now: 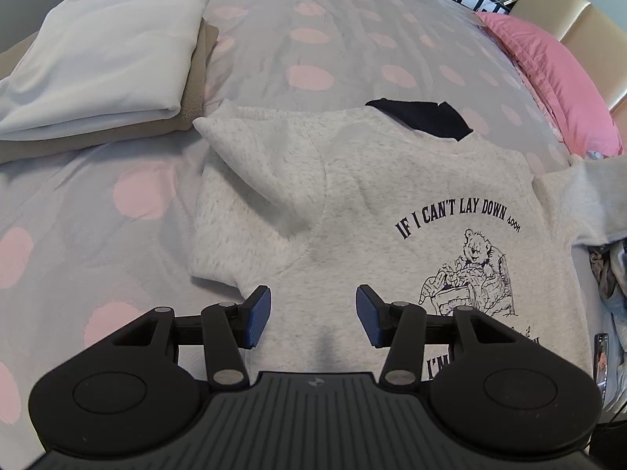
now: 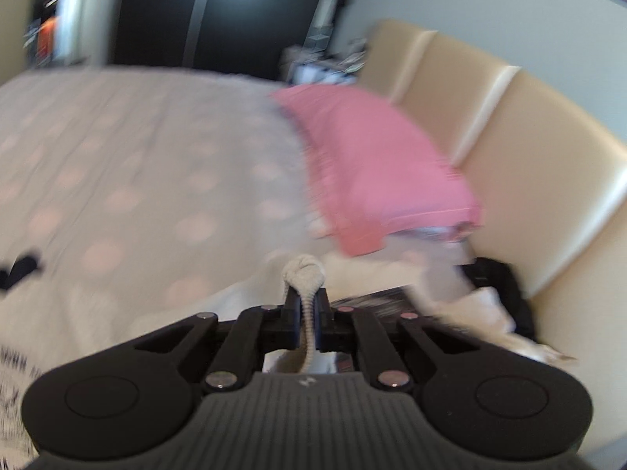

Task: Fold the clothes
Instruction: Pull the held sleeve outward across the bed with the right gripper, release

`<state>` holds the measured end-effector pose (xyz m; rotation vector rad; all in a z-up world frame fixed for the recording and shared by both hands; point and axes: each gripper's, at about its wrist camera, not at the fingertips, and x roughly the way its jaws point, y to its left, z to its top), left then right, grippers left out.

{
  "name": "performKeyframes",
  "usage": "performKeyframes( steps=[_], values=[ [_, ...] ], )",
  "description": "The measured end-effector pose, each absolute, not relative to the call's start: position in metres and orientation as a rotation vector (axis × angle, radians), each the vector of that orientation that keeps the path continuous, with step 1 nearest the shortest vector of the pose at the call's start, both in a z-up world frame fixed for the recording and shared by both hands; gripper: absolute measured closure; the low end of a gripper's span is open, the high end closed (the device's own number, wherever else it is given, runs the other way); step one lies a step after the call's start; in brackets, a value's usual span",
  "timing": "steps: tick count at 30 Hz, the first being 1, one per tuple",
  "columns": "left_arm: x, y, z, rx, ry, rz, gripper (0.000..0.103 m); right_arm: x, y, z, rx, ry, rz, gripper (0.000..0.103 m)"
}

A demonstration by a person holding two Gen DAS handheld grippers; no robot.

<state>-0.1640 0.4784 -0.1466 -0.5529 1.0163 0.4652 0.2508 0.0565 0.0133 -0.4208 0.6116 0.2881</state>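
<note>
A light grey sweatshirt (image 1: 352, 196) with a bear print and black lettering lies flat on the bed, its left sleeve folded in over the chest. A dark lining shows at its collar (image 1: 423, 117). My left gripper (image 1: 312, 315) hovers open just above the sweatshirt's lower middle, holding nothing. In the blurred right wrist view my right gripper (image 2: 305, 305) is shut on a bunched piece of the grey sweatshirt's fabric (image 2: 305, 270), lifted near the pink pillow. The other sleeve (image 1: 588, 196) stretches off to the right.
The bed (image 1: 137, 196) has a grey cover with pink dots. A folded white and beige stack (image 1: 102, 58) sits at the far left. A pink pillow (image 1: 548, 70) (image 2: 372, 164) leans by the cream headboard (image 2: 529, 164). Loose clothes (image 1: 611, 270) lie at the right edge.
</note>
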Motion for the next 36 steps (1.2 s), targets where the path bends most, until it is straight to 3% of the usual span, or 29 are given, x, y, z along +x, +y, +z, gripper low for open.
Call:
performKeyframes(
  steps=[8,17,22,25,27,28,29,36],
  values=[
    [-0.167,0.482,-0.143,-0.566,1.001,0.473,0.057,0.258,-0.042,0.064,-0.366,0.615,0.053,0.101],
    [-0.162,0.477,-0.144,-0.526,1.010,0.453,0.057,0.279,-0.129,-0.004,-0.330,0.765,-0.130,0.101],
    [-0.161,0.477,-0.143,-0.508,1.000,0.460,0.051,0.291,-0.143,-0.035,-0.272,0.797,-0.130,0.099],
    [-0.163,0.482,-0.142,-0.506,0.987,0.488,0.050,0.290,-0.146,-0.031,-0.234,0.764,-0.136,0.092],
    [-0.168,0.487,-0.142,-0.516,0.971,0.512,0.050,0.285,-0.140,-0.023,-0.258,0.704,-0.133,0.074],
    [-0.171,0.490,-0.142,-0.522,0.965,0.526,0.050,0.280,-0.137,-0.019,-0.280,0.672,-0.119,0.057],
    [-0.174,0.493,-0.143,-0.527,0.960,0.540,0.050,0.275,-0.133,-0.015,-0.301,0.642,-0.103,0.053],
    [-0.185,0.523,-0.158,-0.574,0.931,0.578,0.051,0.237,-0.095,-0.007,-0.237,0.572,0.077,0.053]
  ],
)
